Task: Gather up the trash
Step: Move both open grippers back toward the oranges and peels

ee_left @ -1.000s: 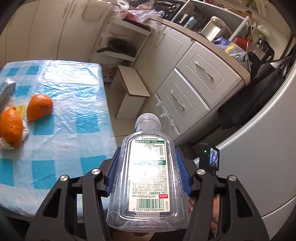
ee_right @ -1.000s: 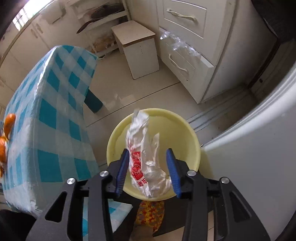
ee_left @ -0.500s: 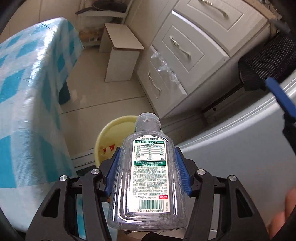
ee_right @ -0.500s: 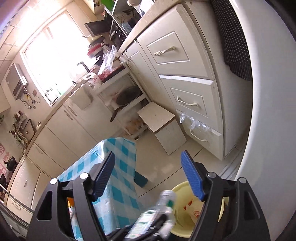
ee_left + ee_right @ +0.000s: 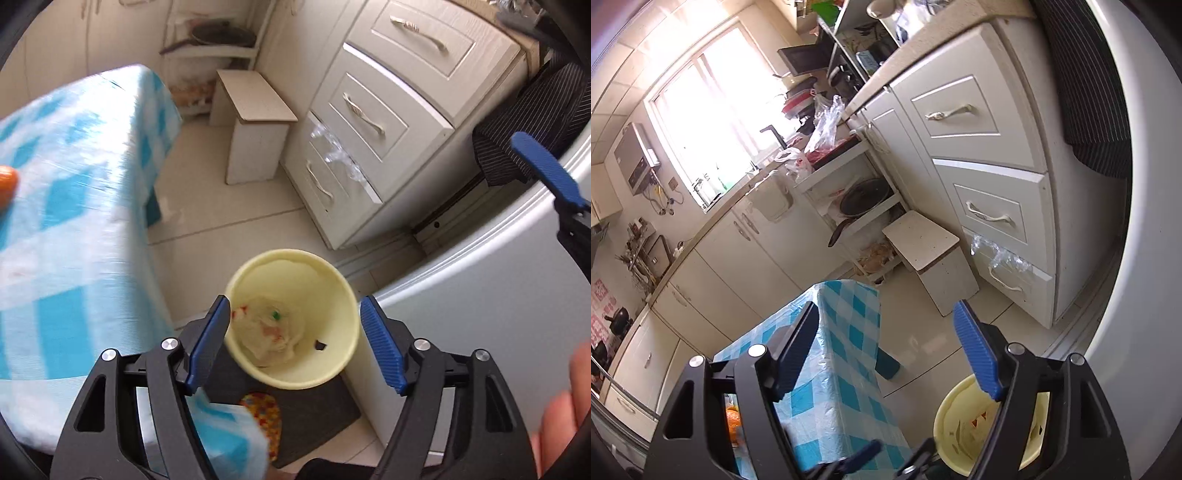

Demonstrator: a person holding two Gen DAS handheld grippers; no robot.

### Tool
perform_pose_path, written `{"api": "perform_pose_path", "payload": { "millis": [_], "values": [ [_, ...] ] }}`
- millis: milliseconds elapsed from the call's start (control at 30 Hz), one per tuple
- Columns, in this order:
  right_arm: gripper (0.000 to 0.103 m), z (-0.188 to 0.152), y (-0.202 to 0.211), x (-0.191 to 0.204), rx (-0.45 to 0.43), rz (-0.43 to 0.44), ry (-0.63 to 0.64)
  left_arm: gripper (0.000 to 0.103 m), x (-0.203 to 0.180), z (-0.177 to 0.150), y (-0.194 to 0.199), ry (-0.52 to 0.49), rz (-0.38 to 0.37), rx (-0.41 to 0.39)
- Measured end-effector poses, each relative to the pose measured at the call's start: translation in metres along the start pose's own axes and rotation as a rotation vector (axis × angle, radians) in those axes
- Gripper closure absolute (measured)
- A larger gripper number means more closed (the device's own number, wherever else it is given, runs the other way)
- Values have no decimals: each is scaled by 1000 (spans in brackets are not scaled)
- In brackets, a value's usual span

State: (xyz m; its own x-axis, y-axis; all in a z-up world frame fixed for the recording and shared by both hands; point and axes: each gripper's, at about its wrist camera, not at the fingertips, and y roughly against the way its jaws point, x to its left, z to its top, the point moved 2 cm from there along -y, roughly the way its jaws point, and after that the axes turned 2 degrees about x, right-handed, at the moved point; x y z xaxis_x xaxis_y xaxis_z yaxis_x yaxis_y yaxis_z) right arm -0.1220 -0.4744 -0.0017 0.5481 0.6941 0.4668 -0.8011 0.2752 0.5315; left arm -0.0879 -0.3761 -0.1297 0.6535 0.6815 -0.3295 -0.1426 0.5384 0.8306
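Left wrist view: left gripper (image 5: pixel 293 306) hangs over the pale yellow round plastic bin (image 5: pixel 343 288) on the floor. Its jaws are opening, w/ nothing btwn the blue pads. The bin's mouth shows straight through the gap.

The trash, a crumpled white plastic bag w/ red print (image 5: pixel 266 332), lies at the bin's bottom toward the near-left wall, beside a small dark scrap. There's a green speck on top of the lump. Could be a clear item mixed in, but too blurred to tell.

Right wrist view: right gripper (image 5: pixel 886 314) is well above, aimed across the kitchen. Its jaws are also opening and empty. The bin (image 5: pixel 945 417) sits low-right in that view, just beside the blue-and-white checked, plastic-covered tabletop (image 5: pixel 849 332).

Step in hand, by my read, is the release into the bin, and it looks as good as done.

- Hold the left gripper centred over the bin's mouth till the jaws are fully wide, so nothing clips the rim.
- Lift clear straight up; don't swing sideways into the tabletop (image 5: pixel 74 221) edge.
- Then go back to the tabletop for what's left, leaving the orange fruit (image 5: pixel 5 184) alone; it isn't trash.

Orientation: the bag is a rounded wad w/ no clear long axis and doesn't point anywhere. The bin stands upright w/ its mouth up, so its axis is approx. vertical.
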Motion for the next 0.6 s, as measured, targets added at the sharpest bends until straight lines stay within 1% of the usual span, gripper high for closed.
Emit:
{"api": "perform_pose_path", "payload": {
  "millis": [133,267,433,533,600],
  "values": [
    [24,-5,-2,20,-9,-20,65,27,32,-2,46,-13,65,-63],
    [18,-14,-6,44,-7,-38,144,23,74,-6,89,6,142,-118],
    [15,-27,-12,74,-4,-47,239,22,124,-10,124,43,230,-164],
    [14,-33,-16,87,4,-44,275,20,150,-14,139,76,266,-195],
    [14,-37,-20,95,10,-48,299,19,168,-17,145,120,273,-207]
  ]
}}
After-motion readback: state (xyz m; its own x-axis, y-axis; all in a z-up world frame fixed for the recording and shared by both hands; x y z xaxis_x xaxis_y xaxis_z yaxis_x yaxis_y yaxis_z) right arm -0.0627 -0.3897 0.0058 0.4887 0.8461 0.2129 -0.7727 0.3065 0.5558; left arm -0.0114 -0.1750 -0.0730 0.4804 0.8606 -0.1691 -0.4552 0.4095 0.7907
